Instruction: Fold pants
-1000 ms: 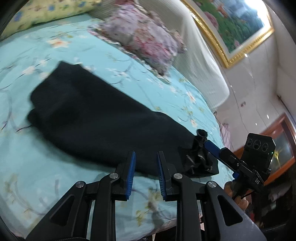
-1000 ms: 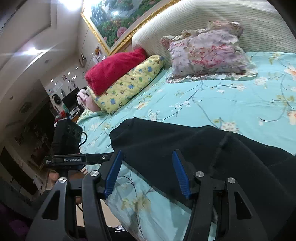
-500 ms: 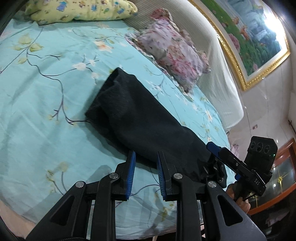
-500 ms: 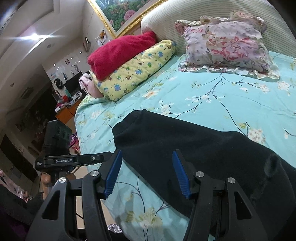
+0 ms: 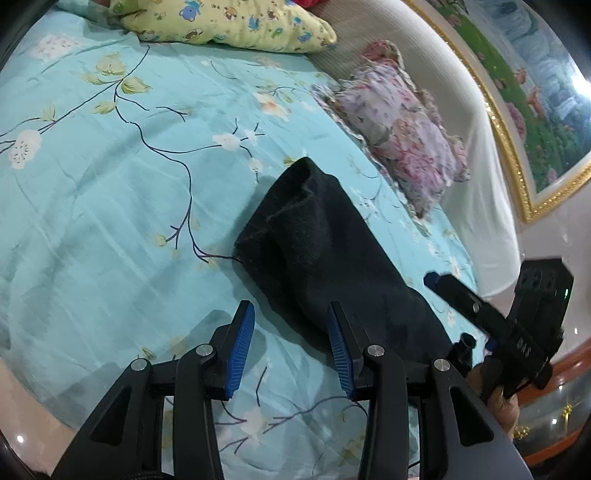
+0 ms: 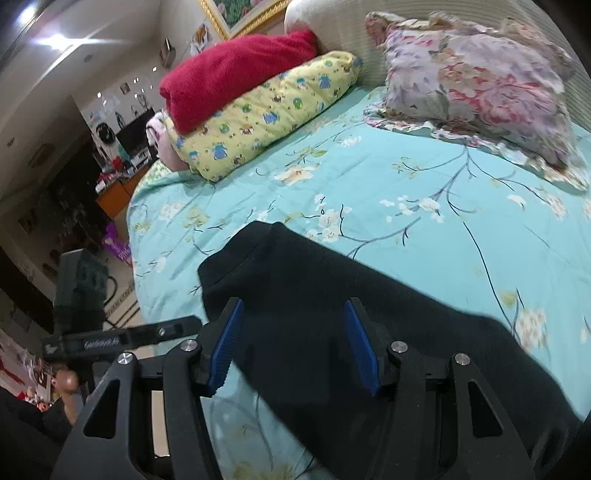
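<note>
The black pants (image 5: 325,254) lie as a long folded strip on the turquoise flowered bed sheet (image 5: 110,206). My left gripper (image 5: 291,343) is open and empty, low over the sheet at the near edge of the strip, its right finger at the cloth. My right gripper (image 6: 293,345) is open and empty, over the pants (image 6: 332,295) near their left end. The right gripper's body shows in the left wrist view (image 5: 517,321); the left gripper's body shows in the right wrist view (image 6: 110,339).
A flowered pillow (image 5: 402,136) and a yellow pillow (image 5: 229,22) lie at the head of the bed. A red blanket (image 6: 236,74) lies on the yellow pillow. The bed's near edge (image 5: 44,402) runs below my left gripper. A padded headboard (image 5: 476,155) stands behind.
My left gripper has opened wide and swung left along the pants, now seeing more bare sheet. My right gripper stayed open and moved closer over the pants.
</note>
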